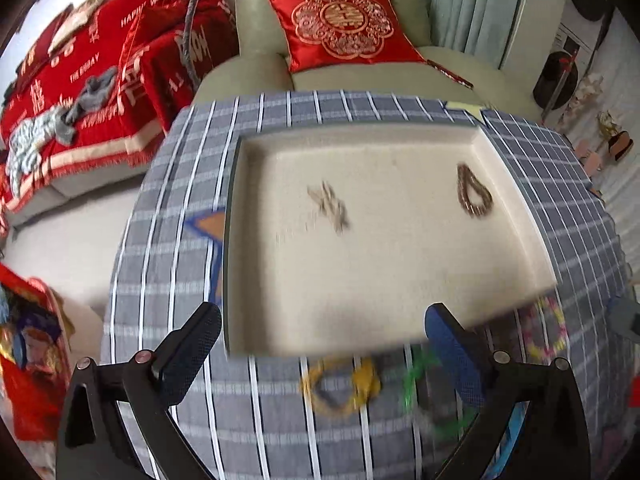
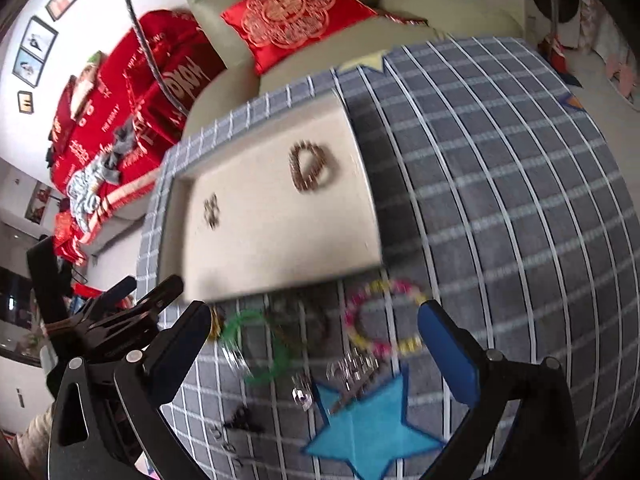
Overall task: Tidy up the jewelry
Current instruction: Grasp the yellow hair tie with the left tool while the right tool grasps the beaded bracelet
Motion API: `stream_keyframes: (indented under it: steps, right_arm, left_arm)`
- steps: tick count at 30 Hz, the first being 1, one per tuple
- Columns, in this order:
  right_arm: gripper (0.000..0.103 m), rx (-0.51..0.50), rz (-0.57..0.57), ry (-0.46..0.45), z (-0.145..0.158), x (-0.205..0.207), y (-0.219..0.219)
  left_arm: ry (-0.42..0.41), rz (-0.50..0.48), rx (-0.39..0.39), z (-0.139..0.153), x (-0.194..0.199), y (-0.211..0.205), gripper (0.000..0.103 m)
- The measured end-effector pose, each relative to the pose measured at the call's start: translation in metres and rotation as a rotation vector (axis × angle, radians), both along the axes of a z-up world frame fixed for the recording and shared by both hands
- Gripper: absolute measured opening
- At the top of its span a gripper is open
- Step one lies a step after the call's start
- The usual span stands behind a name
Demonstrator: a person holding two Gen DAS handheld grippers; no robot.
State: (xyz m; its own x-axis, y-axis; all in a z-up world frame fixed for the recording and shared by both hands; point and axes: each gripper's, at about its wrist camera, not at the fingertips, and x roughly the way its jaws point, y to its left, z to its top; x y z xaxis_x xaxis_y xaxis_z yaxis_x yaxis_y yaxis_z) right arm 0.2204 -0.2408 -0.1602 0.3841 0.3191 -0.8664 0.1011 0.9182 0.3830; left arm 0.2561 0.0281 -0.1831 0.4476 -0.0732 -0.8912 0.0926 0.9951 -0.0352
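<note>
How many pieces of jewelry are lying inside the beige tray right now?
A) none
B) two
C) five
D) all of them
B. Inside the beige tray lie only a brown bead bracelet and a small blurry piece; the green bracelet, the pink and yellow bracelet and others sit outside it on the checked cloth.

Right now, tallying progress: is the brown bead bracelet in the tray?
In: the brown bead bracelet lies on the beige tray floor, near its right wall.
</note>
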Motion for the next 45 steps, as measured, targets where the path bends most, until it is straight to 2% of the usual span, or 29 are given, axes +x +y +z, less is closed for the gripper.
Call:
stream_keyframes:
  steps: [8, 14, 25, 28, 34, 36, 39, 41, 45]
  right_arm:
    - [0.103, -0.046, -0.016, 0.101, -0.024, -0.034, -0.001]
    - [0.103, -0.098, -0.042, 0.131, -0.034, -0.043, -0.010]
    - [0.103, -0.208, -0.104, 0.147, -0.049, -0.021, -0.038]
    - [0.098, -0.228, -0.106, 0.158, -0.055, -0.017, -0.040]
    - [0.080, -0.272, -0.102, 0.178, -0.066, -0.009, -0.038]
    - [0.078, -0.301, -0.088, 0.179, -0.068, -0.006, -0.033]
    - [0.077, -0.357, -0.049, 0.171, -0.070, -0.003, -0.023]
    - [0.073, -0.401, -0.019, 0.166, -0.071, -0.002, -0.015]
    - [0.061, -0.414, 0.011, 0.153, -0.069, -0.003, -0.005]
  left_arm:
    - [0.099, 0.065, 0.023, -0.029, -0.039, 0.024, 0.103]
    - [0.148, 0.175, -0.021, -0.047, -0.036, 0.048, 0.103]
    - [0.146, 0.210, -0.028, -0.060, -0.025, 0.039, 0.103]
    - [0.147, 0.216, -0.027, -0.063, -0.024, 0.033, 0.103]
    - [0.152, 0.229, -0.023, -0.067, -0.021, 0.026, 0.103]
    - [0.160, 0.232, -0.018, -0.069, -0.019, 0.023, 0.094]
    - [0.157, 0.221, -0.012, -0.070, -0.015, 0.015, 0.092]
    - [0.145, 0.208, -0.008, -0.069, -0.015, 0.008, 0.086]
    - [0.133, 0.176, -0.007, -0.067, -0.014, -0.001, 0.075]
